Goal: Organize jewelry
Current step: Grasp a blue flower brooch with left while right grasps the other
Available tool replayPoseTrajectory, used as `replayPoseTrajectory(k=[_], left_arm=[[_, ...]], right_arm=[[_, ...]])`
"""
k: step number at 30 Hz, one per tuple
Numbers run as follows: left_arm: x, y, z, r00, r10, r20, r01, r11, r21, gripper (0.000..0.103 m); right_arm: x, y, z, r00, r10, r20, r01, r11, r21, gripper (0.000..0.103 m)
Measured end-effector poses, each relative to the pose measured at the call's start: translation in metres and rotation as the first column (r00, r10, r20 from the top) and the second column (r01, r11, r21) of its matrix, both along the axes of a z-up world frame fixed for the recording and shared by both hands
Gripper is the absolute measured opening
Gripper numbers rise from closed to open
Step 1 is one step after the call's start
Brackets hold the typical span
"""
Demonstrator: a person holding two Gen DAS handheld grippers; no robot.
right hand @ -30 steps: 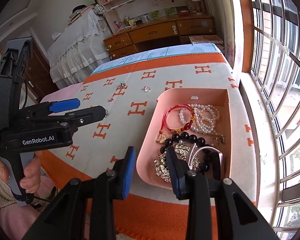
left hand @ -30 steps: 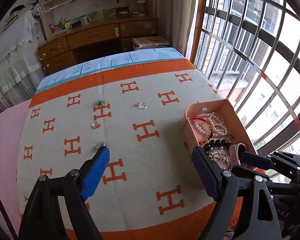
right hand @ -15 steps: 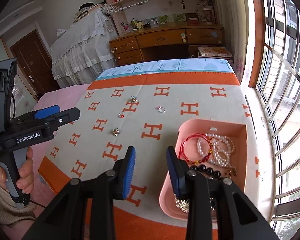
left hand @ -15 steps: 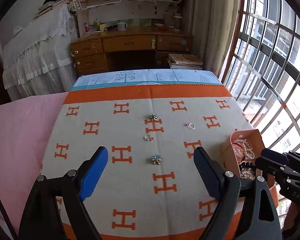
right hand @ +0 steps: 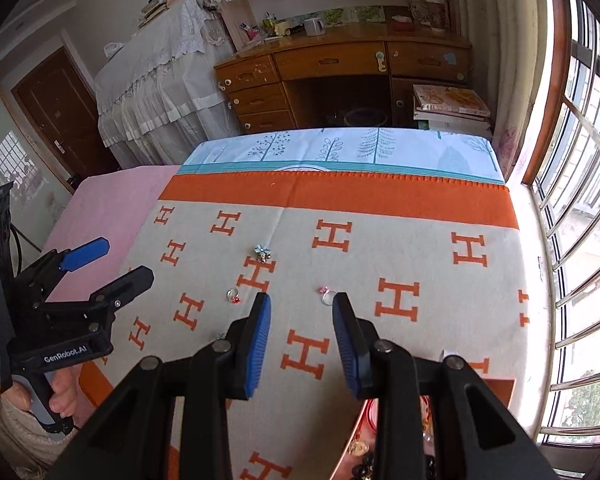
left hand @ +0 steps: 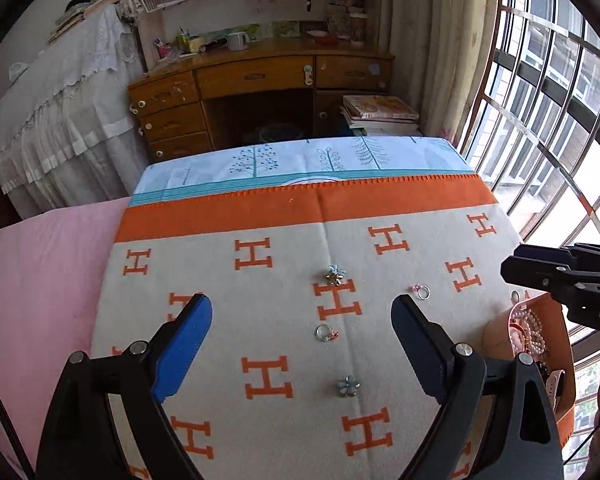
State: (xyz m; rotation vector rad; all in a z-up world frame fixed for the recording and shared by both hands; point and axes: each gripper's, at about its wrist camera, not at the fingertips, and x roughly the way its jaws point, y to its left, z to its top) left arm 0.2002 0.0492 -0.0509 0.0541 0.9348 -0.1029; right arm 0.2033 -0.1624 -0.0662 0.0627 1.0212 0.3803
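Small pieces lie loose on the H-patterned blanket [left hand: 260, 320]: a far blue flower piece [left hand: 335, 274], a ring with a pink stone [left hand: 422, 291], a ring with a red stone [left hand: 326, 333] and a near blue flower piece [left hand: 348, 385]. My left gripper [left hand: 300, 308] hangs above them. Its jaws are opening and nothing is between the pads. The pink box [left hand: 496, 332] of beads sits at the right. My right gripper [right hand: 302, 300] is open and empty, hovering near the pink-stone ring [right hand: 326, 295], with the box [right hand: 492, 400] under it.
A person's hand [right hand: 62, 396] holds the left gripper at the left. A pink sheet [left hand: 40, 280] borders the blanket on the left. The barred window [left hand: 560, 120] runs along the right. Beyond the bed's far edge stand a wooden desk [left hand: 260, 76] and stacked books [left hand: 380, 112].
Both grippers have swung left, away from the pink box and over the loose pieces. The box slid to the right edge of the left view and the bottom of the right view. Left jaws widened slightly.
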Motion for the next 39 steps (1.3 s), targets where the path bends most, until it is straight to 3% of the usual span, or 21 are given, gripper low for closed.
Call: replayPoseTrajectory(k=[4, 8, 16, 21, 28, 30, 39], left_arm=[[0.041, -0.006, -0.033, 0.995, -0.054, -0.080, 0.053, 0.998, -0.017, 0.090], [0.064, -0.016, -0.070, 0.984, -0.118, -0.132, 0.120, 0.993, 0.009, 0.090], [0.074, -0.044, -0.107, 0.972, -0.210, -0.106, 0.224, 0.964, 0.143, 0.089], [0.084, -0.044, -0.119, 0.964, -0.223, -0.146, 0.238, 0.967, 0.095, 0.058], [0.094, -0.034, -0.123, 0.965, -0.208, -0.157, 0.210, 0.978, -0.008, 0.030], [0.094, -0.032, -0.123, 0.967, -0.203, -0.151, 0.202, 0.979, -0.024, 0.015], [0.089, -0.010, -0.114, 0.984, -0.122, -0.129, 0.115, 0.991, -0.062, 0.012]], right_arm=[[0.032, 0.006, -0.031, 0.997, 0.003, -0.077, -0.007, 0.999, -0.046, 0.033], [0.040, 0.012, -0.058, 0.988, 0.033, -0.154, -0.038, 0.999, -0.032, 0.033], [0.040, 0.018, -0.072, 0.980, 0.074, -0.183, -0.082, 0.996, -0.040, 0.033], [0.035, 0.022, -0.074, 0.977, 0.101, -0.187, -0.109, 0.993, -0.037, 0.033], [0.028, 0.030, -0.076, 0.973, 0.127, -0.195, -0.136, 0.990, -0.030, 0.033], [0.024, 0.034, -0.077, 0.971, 0.136, -0.198, -0.145, 0.989, -0.030, 0.033], [-0.007, 0.074, -0.086, 0.949, 0.241, -0.203, -0.257, 0.965, -0.056, 0.033]])
